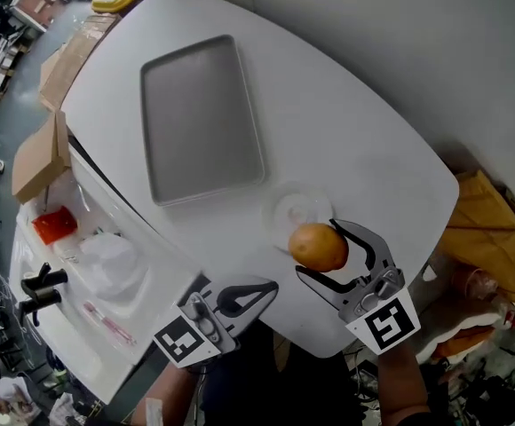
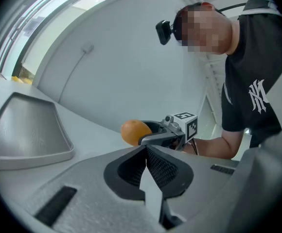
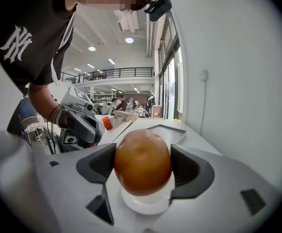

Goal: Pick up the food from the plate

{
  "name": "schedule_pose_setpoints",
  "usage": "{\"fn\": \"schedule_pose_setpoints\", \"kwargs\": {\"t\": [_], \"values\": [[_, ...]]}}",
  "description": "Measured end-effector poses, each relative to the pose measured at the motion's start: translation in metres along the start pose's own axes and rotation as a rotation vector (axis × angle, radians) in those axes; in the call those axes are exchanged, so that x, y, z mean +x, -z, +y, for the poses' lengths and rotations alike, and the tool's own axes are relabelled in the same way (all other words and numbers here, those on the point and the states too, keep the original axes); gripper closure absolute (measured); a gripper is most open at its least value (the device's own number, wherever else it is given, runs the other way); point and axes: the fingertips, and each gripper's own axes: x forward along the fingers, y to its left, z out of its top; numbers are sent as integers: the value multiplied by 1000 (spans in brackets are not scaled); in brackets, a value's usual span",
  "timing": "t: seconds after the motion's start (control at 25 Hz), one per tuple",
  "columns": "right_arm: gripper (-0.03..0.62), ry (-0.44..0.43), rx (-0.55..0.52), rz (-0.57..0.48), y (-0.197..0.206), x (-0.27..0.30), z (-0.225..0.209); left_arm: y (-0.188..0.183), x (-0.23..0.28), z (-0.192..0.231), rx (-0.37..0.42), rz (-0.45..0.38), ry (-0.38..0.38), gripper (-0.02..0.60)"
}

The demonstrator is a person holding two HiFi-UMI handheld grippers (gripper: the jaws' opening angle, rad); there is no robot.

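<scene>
- The only readable lettering is a white interlocking "NY" emblem on the person's black T-shirt (image 2: 257, 67). Black-and-white square codes cover the marker cube (image 1: 386, 322) of the right gripper (image 3: 143, 163), with no words among them.
- The right gripper is clamped on the food (image 1: 318, 247) — a smooth, glossy, orange-brown, egg-shaped piece — with its dark pads (image 3: 102, 161) pressed against both flanks.
- The food sits directly over a small, round, white plate (image 3: 148, 205) near the table's front edge. Whether its underside touches the plate cannot be told.
- The left gripper (image 1: 268, 288) is clenched on nothing. Its black jaws meet tip to tip, their cross-hatched grip faces together, near the food and at the table's front edge.
- A matte grey rectangular tray (image 1: 200, 118) with rounded corners and a raised rim lies apart from the plate on the smooth white table (image 1: 355, 140).
- Both grippers have pale grey, lightly grained bodies with black jaw inserts.
</scene>
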Motion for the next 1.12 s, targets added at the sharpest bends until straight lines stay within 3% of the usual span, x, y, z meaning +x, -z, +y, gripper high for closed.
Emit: {"fn": "schedule_pose_setpoints", "kwargs": {"t": [0.2, 0.48, 0.6, 0.8, 0.96, 1.12], "values": [[246, -10, 85, -195, -93, -54, 21, -51, -18, -50, 93, -19, -37, 574], [246, -20, 3, -307, -190, -135, 54, -129, -38, -118, 140, -116, -107, 575], [246, 18, -22, -363, -221, -168, 55, -163, -40, -139, 217, -122, -134, 575], [246, 76, -18, -454, -246, -216, 61, -208, -43, -182, 292, -171, -149, 575], [246, 72, -28, -463, -255, -231, 87, -217, -63, -214, 349, -183, -161, 575], [246, 95, 18, -475, -255, -237, 107, -212, -87, -229, 373, -183, -126, 575]]}}
